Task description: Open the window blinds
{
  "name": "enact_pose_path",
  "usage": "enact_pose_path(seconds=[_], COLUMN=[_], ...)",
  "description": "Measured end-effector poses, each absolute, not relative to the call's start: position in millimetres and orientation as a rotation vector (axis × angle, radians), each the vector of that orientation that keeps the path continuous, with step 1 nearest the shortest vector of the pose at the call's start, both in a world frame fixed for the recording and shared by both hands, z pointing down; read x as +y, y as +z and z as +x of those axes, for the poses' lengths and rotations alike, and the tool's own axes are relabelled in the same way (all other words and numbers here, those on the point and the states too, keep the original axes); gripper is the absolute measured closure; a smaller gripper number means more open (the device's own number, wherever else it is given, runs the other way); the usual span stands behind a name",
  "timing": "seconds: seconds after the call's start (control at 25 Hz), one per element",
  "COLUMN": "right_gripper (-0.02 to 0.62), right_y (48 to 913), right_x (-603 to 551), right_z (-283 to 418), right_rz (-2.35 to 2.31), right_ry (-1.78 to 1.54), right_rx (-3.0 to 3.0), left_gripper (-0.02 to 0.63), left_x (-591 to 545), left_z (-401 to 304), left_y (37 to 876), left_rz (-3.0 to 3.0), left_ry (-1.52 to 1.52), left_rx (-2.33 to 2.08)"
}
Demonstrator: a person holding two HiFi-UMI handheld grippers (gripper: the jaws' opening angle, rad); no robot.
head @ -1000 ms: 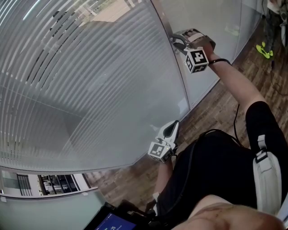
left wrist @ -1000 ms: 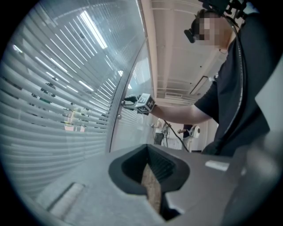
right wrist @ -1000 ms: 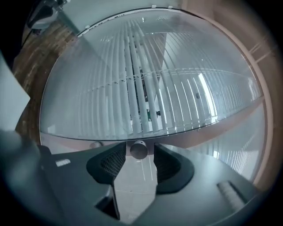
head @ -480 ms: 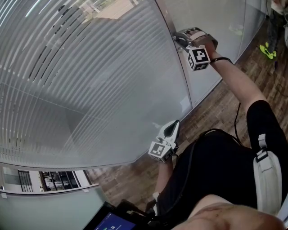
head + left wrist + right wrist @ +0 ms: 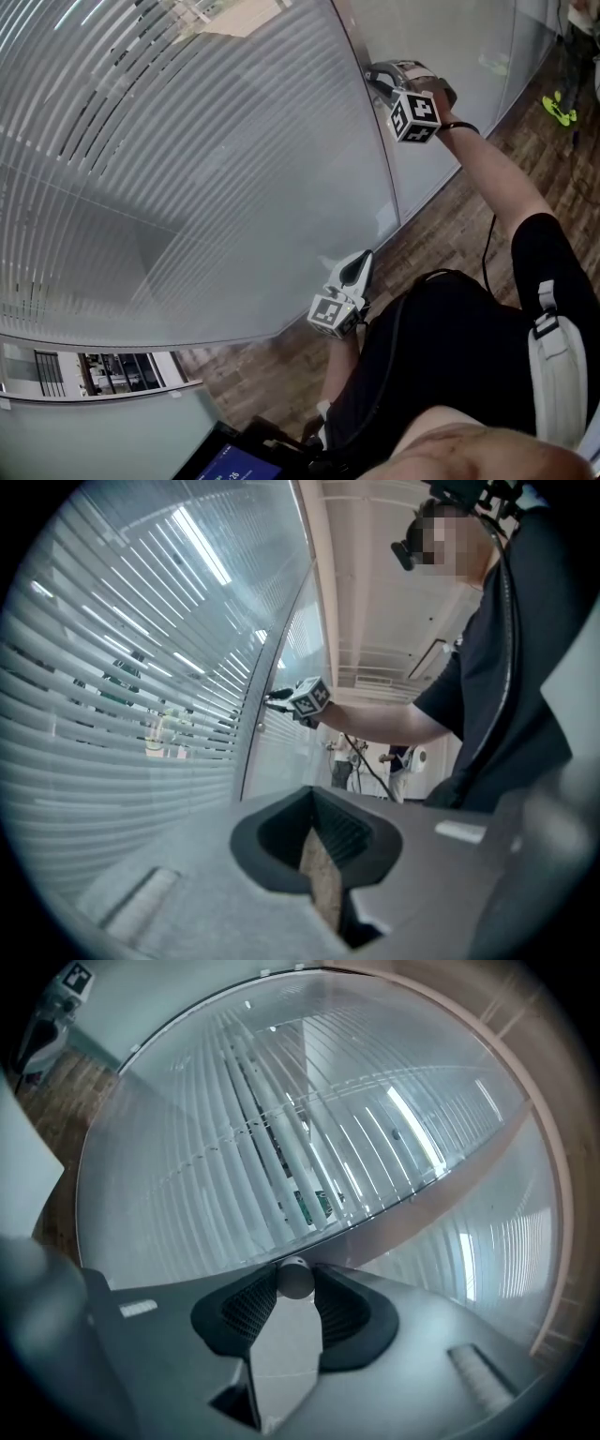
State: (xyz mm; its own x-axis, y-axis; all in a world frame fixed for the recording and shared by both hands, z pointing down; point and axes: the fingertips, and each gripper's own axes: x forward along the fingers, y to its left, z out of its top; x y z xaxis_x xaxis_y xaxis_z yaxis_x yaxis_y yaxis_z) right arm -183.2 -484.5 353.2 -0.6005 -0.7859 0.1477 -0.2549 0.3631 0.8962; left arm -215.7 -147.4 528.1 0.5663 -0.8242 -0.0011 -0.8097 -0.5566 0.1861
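since a second ago: my right claw (image 5: 377,77) has rolled where it sits, so its marker cube (image 5: 414,114) shows a new tilt; its jaws have just been closing, with the knob (image 5: 295,1279) between them; my left claw (image 5: 360,262) kept its place.
head view, right claw: raised on an outstretched arm, tip at the upright frame strip (image 5: 373,150) along the right edge of the blinds (image 5: 187,169).
head view, left claw: low by my waist, tip towards the glass pane (image 5: 309,234), wood floor (image 5: 450,225) below it.
head view, blinds: behind the glass pane, slats down across the whole width, dark gaps between a few near the top.
left gripper view, jaws: together at the tips, nothing between them.
left gripper view, beyond: blinds fill the left side; my right claw is well apart, up at the frame strip.
right gripper view, jaws: about half closed, both pads pressing on the small round grey knob.
right gripper view, blinds: straight ahead past the knob, slats partly tilted, slivers of outdoors showing between some.
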Motion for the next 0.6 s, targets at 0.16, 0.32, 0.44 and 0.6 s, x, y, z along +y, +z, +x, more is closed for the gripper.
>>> enact_pose_path(seconds=[0.16, 0.32, 0.44, 0.6], right_gripper=[0.468, 0.468, 0.468, 0.468], right_y=[350, 349, 352, 351], right_x=[-484, -485, -490, -494], right_z=[-181, -180, -180, -177], right_rz=[0.941, 0.996, 1.038, 1.104], right_ry=[-1.041, -0.849, -0.775, -0.561], right_rx=[-2.172, -2.308, -2.365, -2.491], left_gripper=[0.604, 0.604, 0.604, 0.604], left_x=[-148, -148, -148, -148], left_z=[-217, -216, -215, -216], left_y=[528, 528, 524, 530], left_rz=[2.632, 2.635, 2.630, 2.649], left_ry=[-0.128, -0.132, -0.129, -0.131], left_rx=[-1.388, -1.372, -1.373, -1.368])
